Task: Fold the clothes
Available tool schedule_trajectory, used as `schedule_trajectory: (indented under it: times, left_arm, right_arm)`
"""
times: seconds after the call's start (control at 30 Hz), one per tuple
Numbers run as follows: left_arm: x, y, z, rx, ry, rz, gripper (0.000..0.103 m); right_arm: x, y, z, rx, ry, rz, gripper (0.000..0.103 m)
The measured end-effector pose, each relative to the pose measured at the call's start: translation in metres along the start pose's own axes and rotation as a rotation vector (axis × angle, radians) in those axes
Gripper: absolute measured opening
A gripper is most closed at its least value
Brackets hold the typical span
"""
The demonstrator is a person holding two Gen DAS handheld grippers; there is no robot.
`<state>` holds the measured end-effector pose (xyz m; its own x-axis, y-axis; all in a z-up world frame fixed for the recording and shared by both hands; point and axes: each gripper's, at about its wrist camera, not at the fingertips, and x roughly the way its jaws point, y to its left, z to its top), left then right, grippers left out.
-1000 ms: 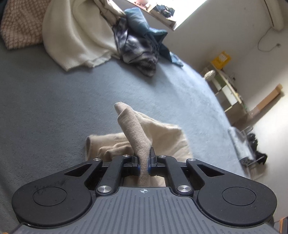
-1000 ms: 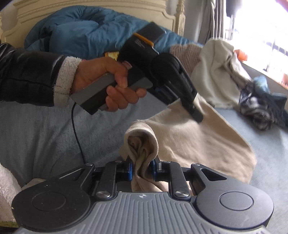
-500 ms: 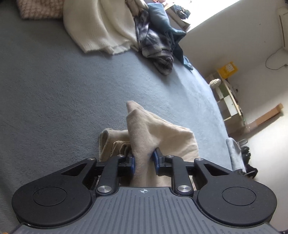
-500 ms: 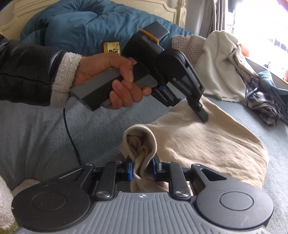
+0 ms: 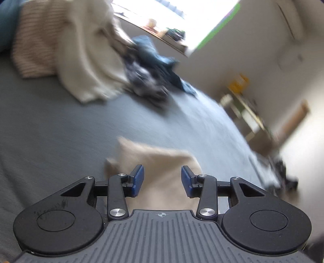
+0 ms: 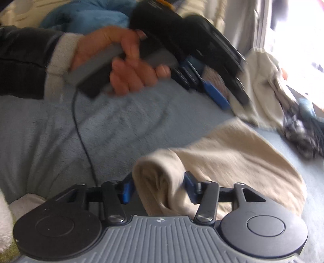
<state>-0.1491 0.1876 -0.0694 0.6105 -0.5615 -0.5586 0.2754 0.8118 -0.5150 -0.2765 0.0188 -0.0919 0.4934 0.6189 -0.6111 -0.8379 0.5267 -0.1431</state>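
Observation:
A beige garment (image 6: 232, 159) lies folded on the grey bed cover (image 6: 50, 131). Its rolled near edge stands between the jaws of my right gripper (image 6: 159, 190), which are opening, and the blue pads (image 6: 126, 192) no longer squeeze it. A person's hand (image 6: 129, 68) holds my left gripper (image 6: 220, 99) lifted above the garment's far side. In the blurred left wrist view that gripper (image 5: 162, 180) has its jaws opening with nothing between them, and the beige garment (image 5: 158, 159) lies below on the bed cover (image 5: 50, 131).
A heap of clothes sits at the bed's far side: a cream garment (image 5: 89, 66), a pink knit (image 5: 34, 50) and dark plaid and blue items (image 5: 149, 74). A blue duvet (image 6: 85, 14) lies by the headboard. A black cable (image 6: 81, 131) trails over the bed. Shelves (image 5: 247, 113) stand beyond.
Both grippers went from shut on beige folds to open. The left one let go and lifted off the garment. The fold in the right one has slackened and spread.

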Motion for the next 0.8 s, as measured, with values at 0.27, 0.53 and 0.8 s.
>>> schedule_trajectory:
  times: [0.27, 0.53, 0.8]
  left_arm:
    - [-0.005, 0.007, -0.013, 0.002, 0.025, 0.075, 0.04]
    - [-0.031, 0.012, -0.035, -0.07, 0.17, 0.08, 0.045]
    - [-0.035, 0.009, -0.061, -0.225, 0.278, 0.037, 0.051]
  right_arm:
    - [-0.062, -0.043, -0.021, 0.214, -0.074, 0.021, 0.067]
    - [-0.116, -0.123, -0.08, 0.658, -0.013, -0.13, 0.061]
    - [-0.113, -0.133, -0.109, 0.795, -0.043, -0.082, 0.046]
